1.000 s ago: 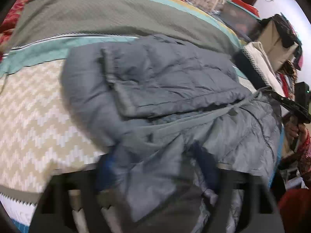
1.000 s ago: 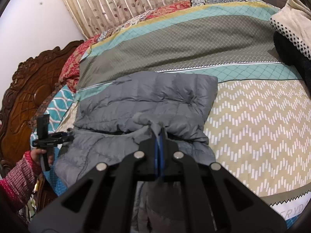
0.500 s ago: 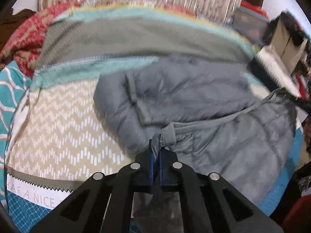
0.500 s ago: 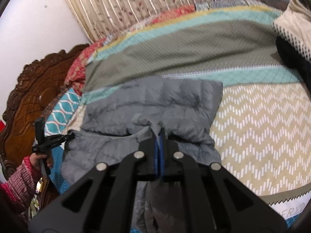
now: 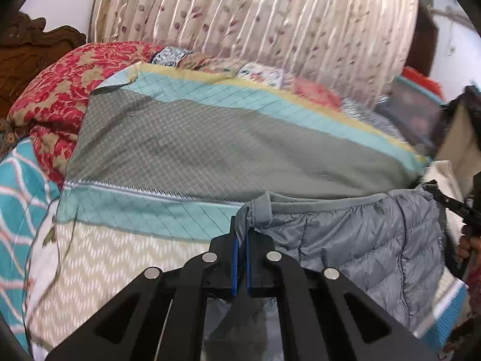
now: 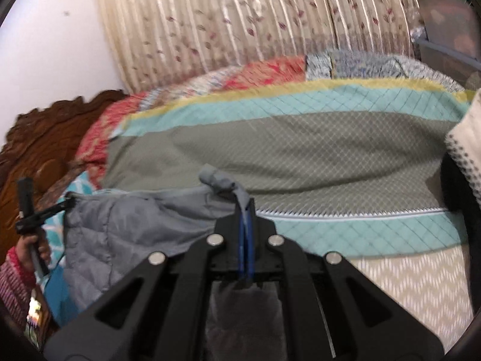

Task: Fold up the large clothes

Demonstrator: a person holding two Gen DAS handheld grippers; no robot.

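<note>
A grey quilted puffer jacket [image 5: 369,240] hangs stretched between my two grippers above the bed. My left gripper [image 5: 240,234] is shut on the jacket's hem at one corner. My right gripper [image 6: 246,210] is shut on the other corner, where the hem is bunched [image 6: 222,180]. In the right wrist view the jacket [image 6: 135,228] spreads to the left toward the left gripper [image 6: 45,213]. In the left wrist view the right gripper [image 5: 451,204] shows at the right edge. The jacket's lower part is hidden behind the gripper bodies.
The bed has a striped quilt [image 5: 210,138] in grey, teal and beige zigzag. A red patterned blanket [image 5: 60,99] and carved wooden headboard [image 6: 39,141] lie at the left. Curtains [image 5: 255,21] hang behind. Piled clothes [image 6: 463,138] and storage boxes [image 6: 445,21] are at the right.
Both grippers have lifted the jacket's edge up off the bed and carried it toward the far side. Both views have tilted up toward the curtains. The jacket now hangs taut between the grippers.
</note>
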